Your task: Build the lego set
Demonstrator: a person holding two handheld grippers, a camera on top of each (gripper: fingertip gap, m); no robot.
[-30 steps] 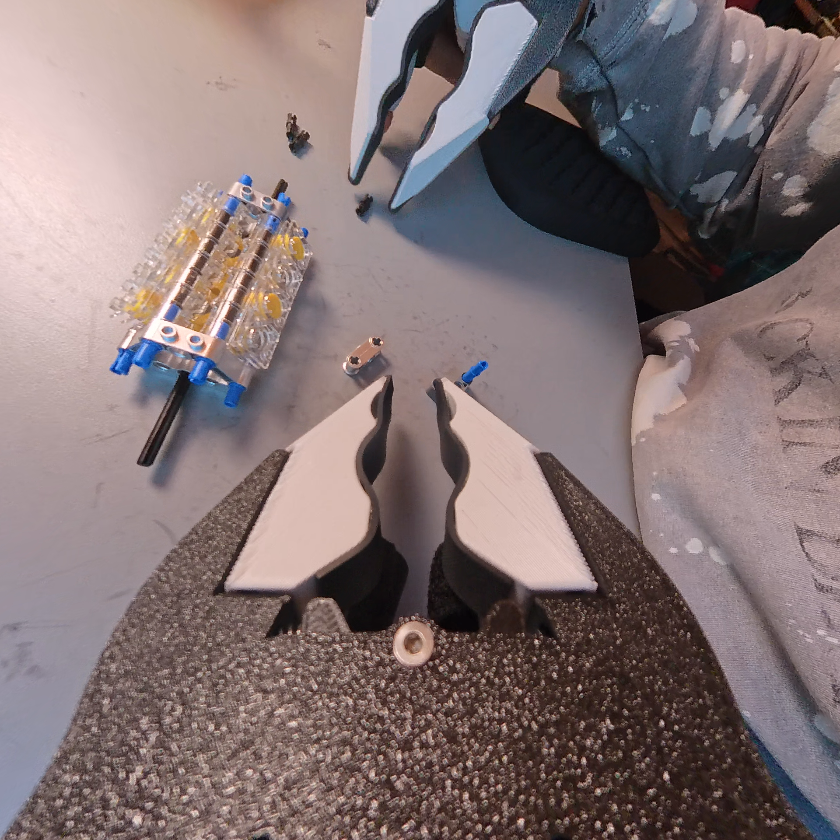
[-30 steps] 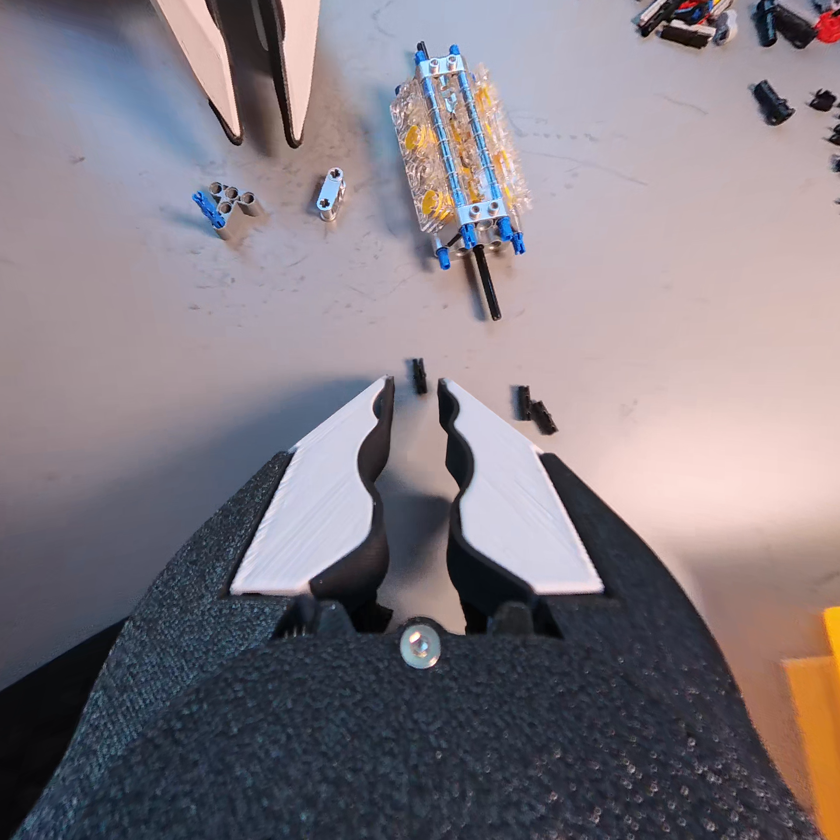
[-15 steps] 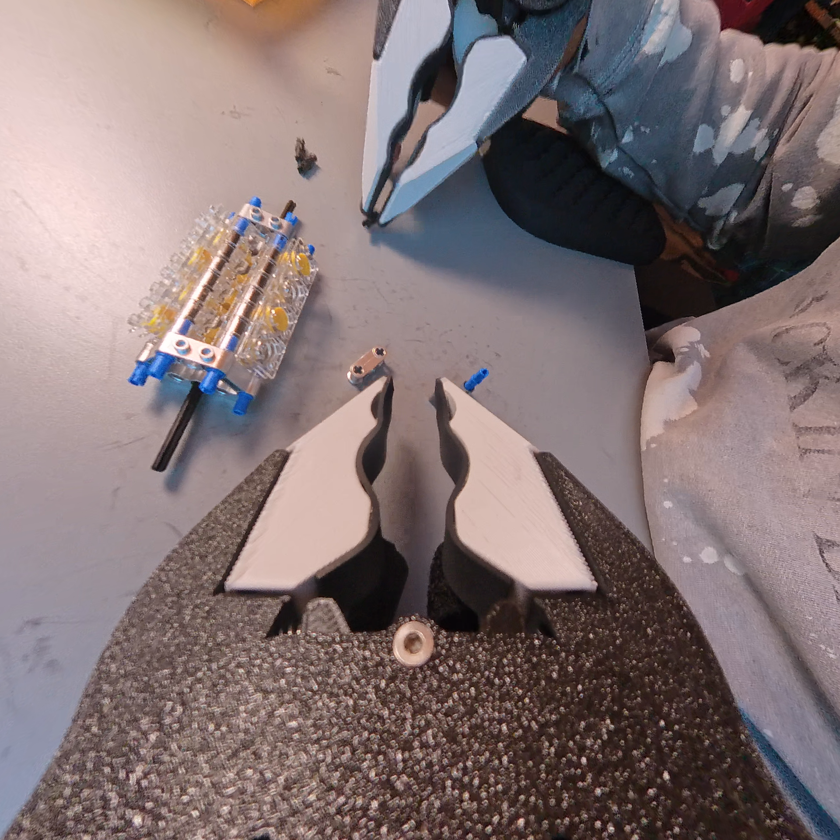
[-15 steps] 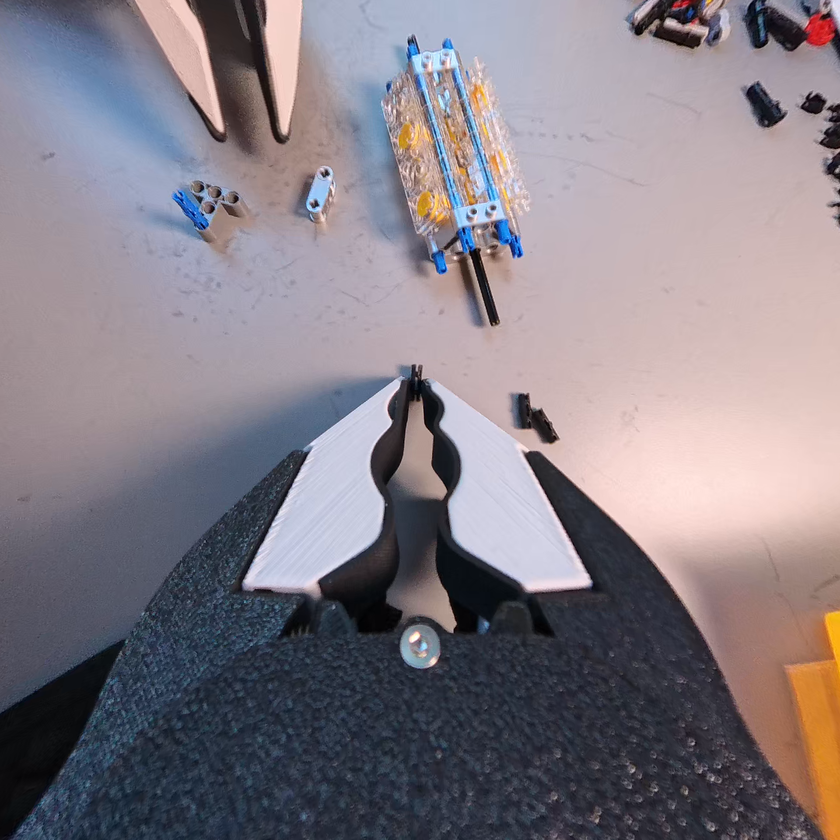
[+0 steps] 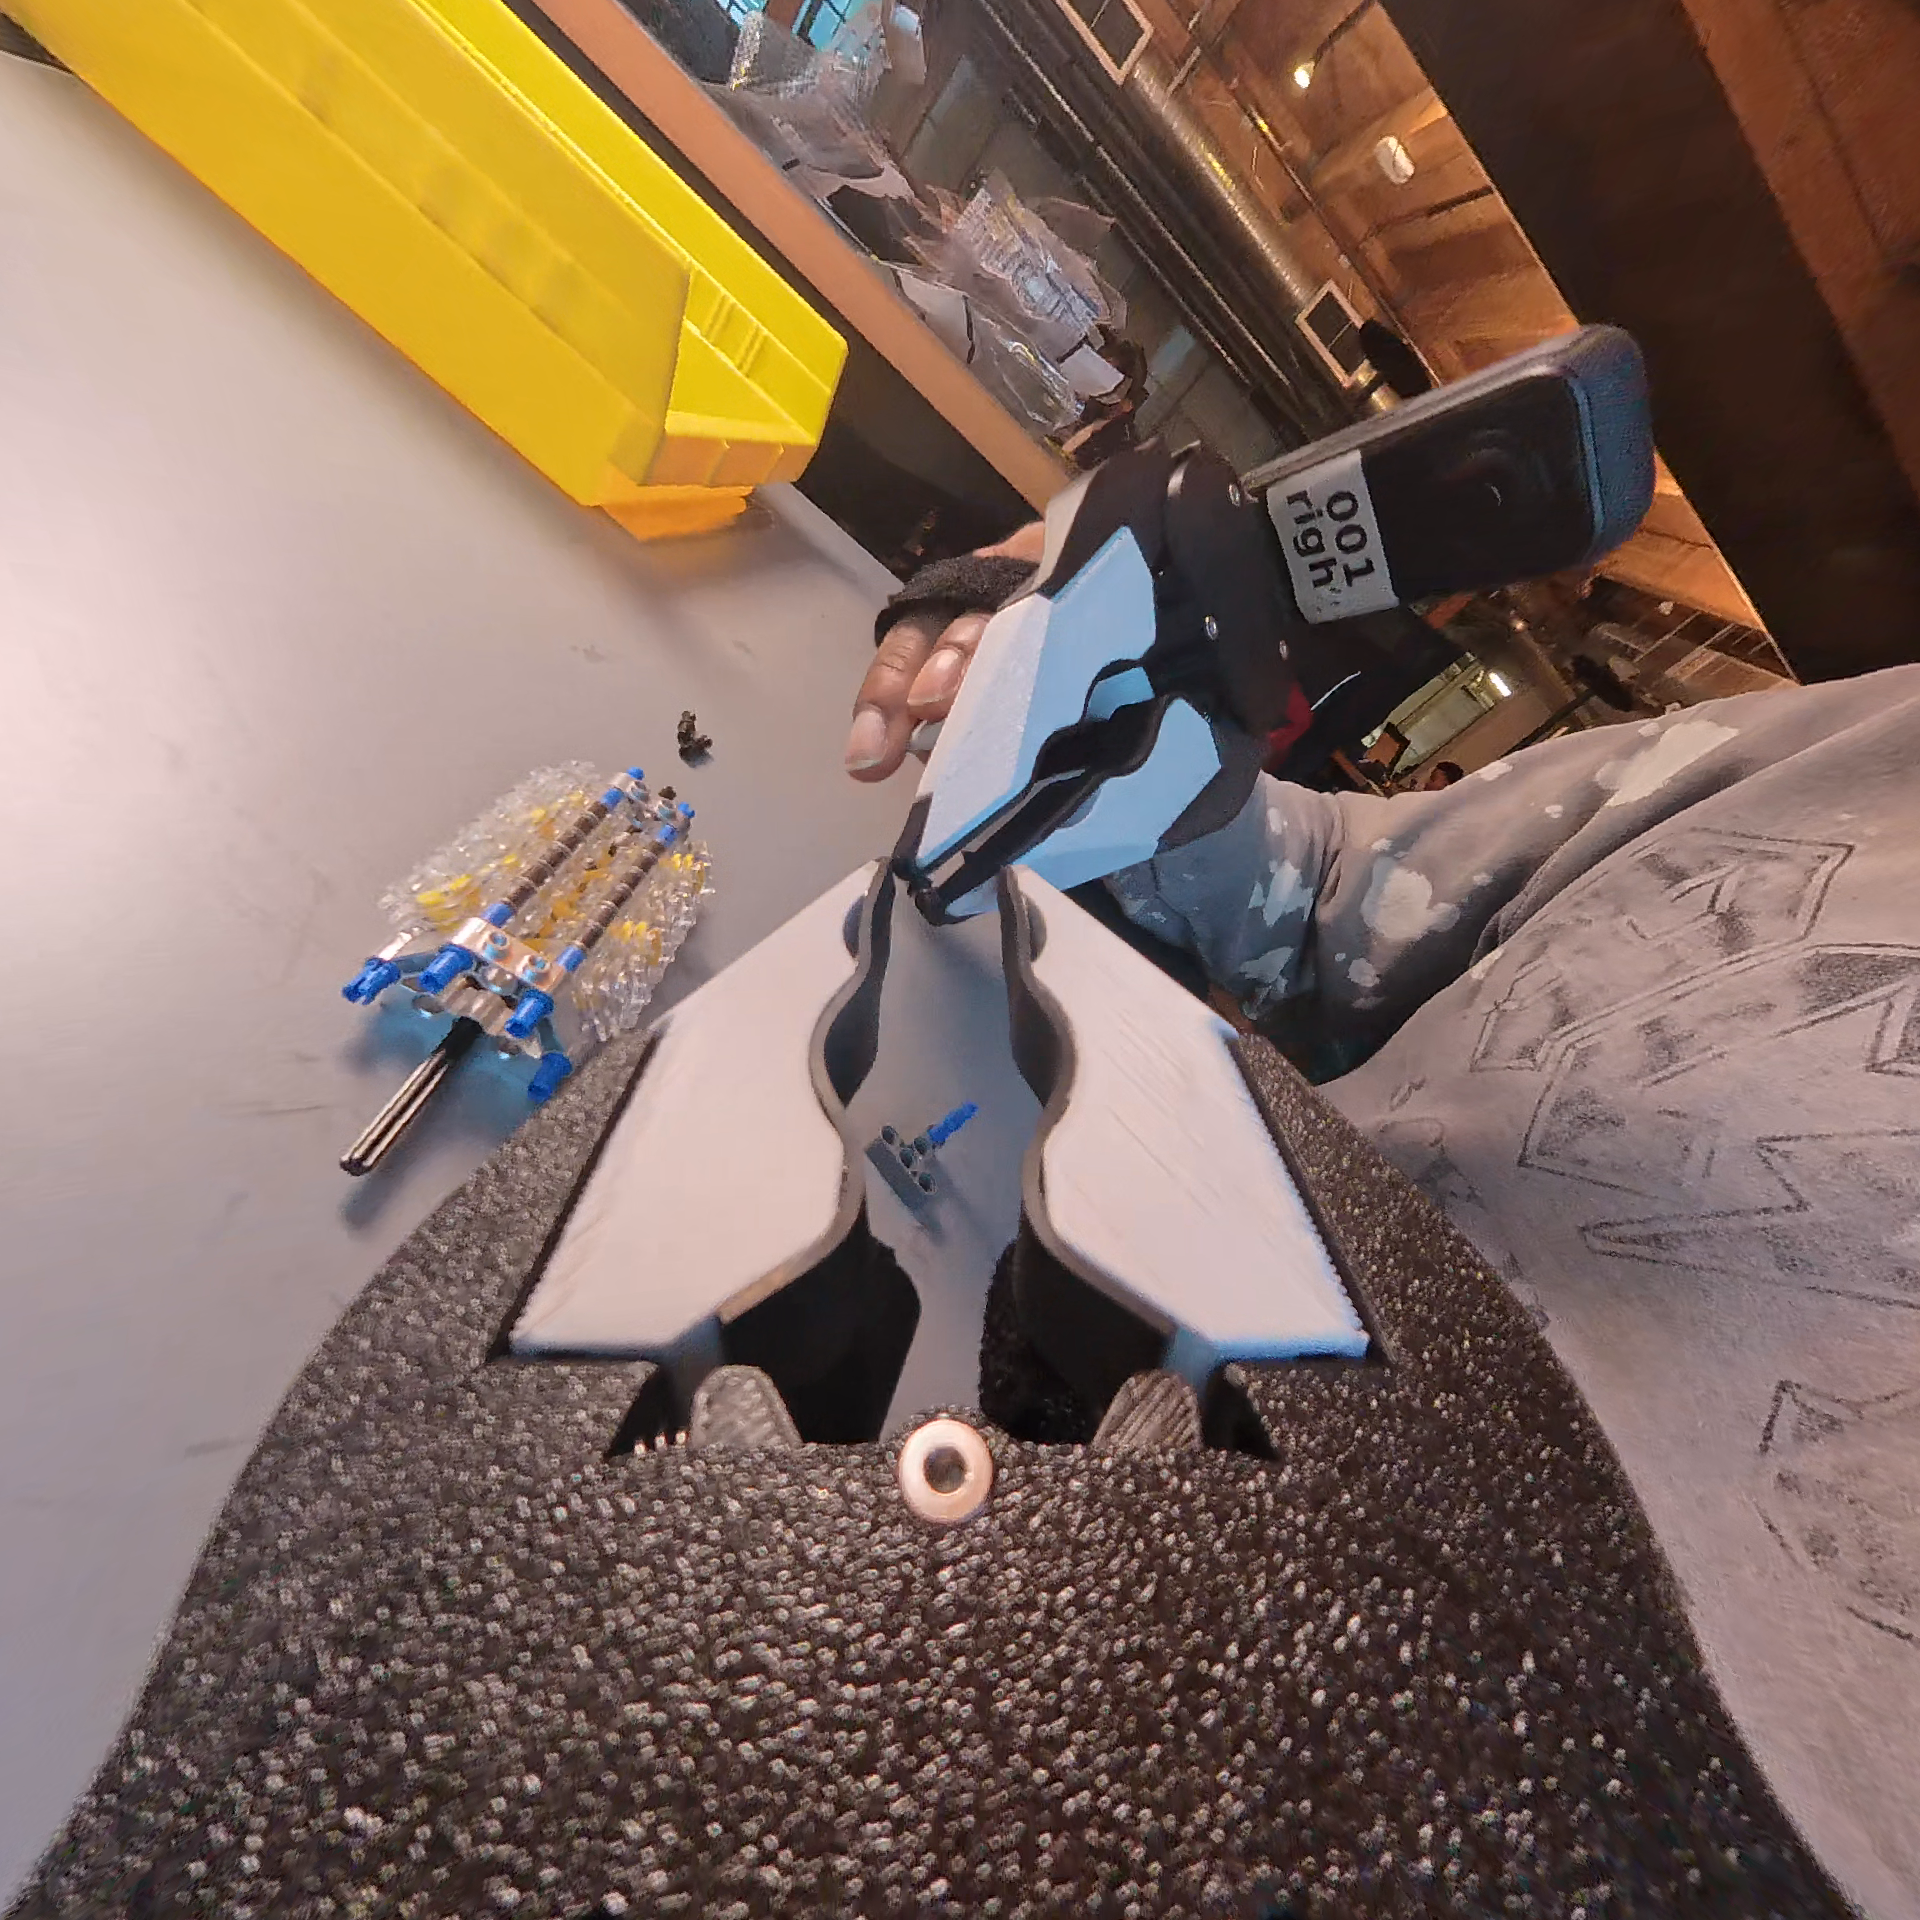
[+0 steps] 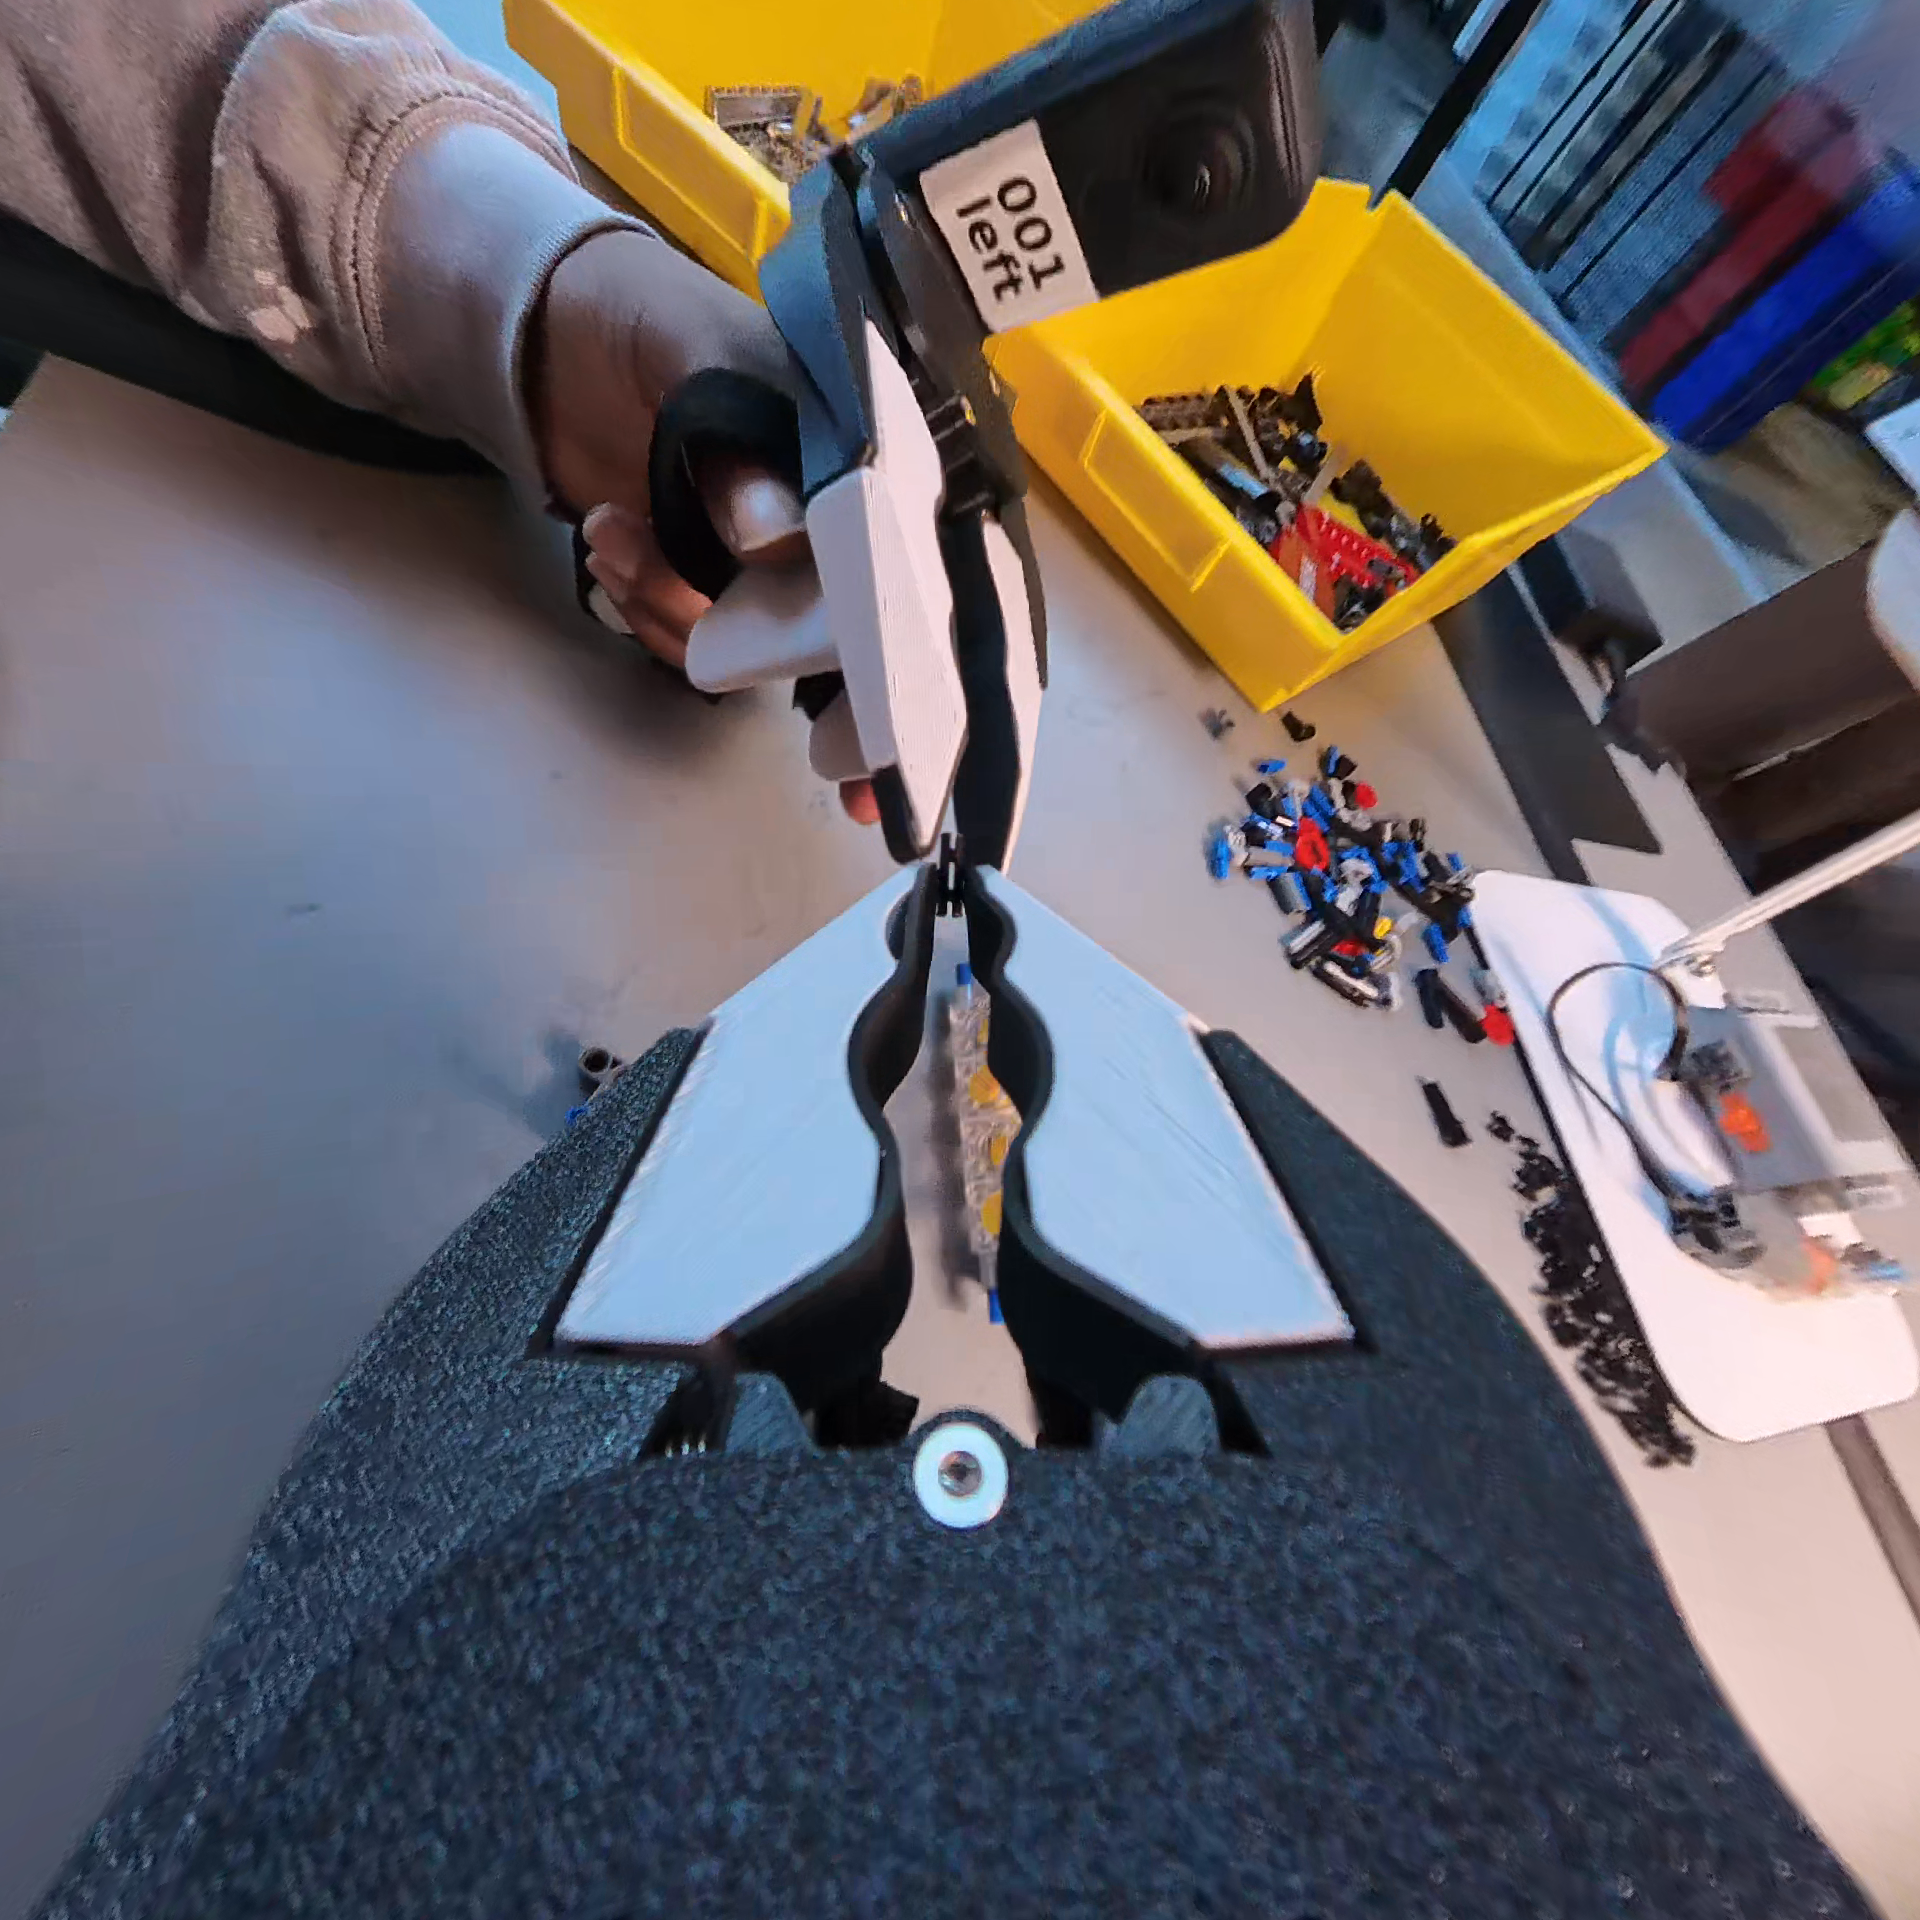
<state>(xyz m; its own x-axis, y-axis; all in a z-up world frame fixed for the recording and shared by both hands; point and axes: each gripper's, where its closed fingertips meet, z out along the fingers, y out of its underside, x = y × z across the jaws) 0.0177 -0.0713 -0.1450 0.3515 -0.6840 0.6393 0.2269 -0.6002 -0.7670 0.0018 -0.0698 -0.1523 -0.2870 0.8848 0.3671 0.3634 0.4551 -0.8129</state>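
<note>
Grey table (image 5: 260, 644): right gripper (image 6: 948, 883) pinching one black pin (image 6: 947, 868), left gripper (image 5: 940, 883) parted, two yellow bins (image 6: 1382, 416).

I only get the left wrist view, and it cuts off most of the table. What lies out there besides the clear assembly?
Observer: A loose pile of small blue, black and red parts lies on the table.
Operator: Are the bins filled?
Observer: The nearer yellow bin is open and holds dark and red pieces.
Operator: Anything beside the pile?
Observer: A white tray carrying a grey unit with a cable.
</note>
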